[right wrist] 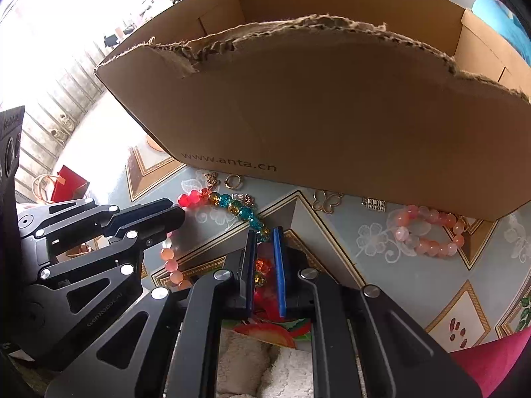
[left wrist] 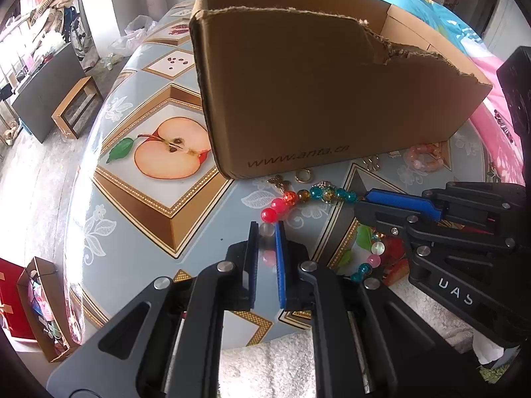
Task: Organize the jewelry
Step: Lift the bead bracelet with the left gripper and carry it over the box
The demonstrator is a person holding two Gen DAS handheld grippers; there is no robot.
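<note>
Together, both tongs (left wrist: 266, 232) (right wrist: 264, 237) pinch the beaded necklace (left wrist: 315, 195).

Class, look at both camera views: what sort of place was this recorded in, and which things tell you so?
Probably a lived-in home, not a workshop: a table with a fruit-print cloth, a bright floral bed quilt behind the torn cardboard box, and a laden clothes rack.

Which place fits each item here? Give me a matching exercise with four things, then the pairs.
Things:
1. colourful bead bracelet
2. pink bead bracelet
3. gold ring
4. cardboard box

Places:
A. loose on the table, just in front of the box's printed web address
B. held at two spots, one by each gripper
C. lying untouched near the box's right corner
D. standing behind all the jewelry

Pairs: 1-B, 2-C, 3-A, 4-D
</note>
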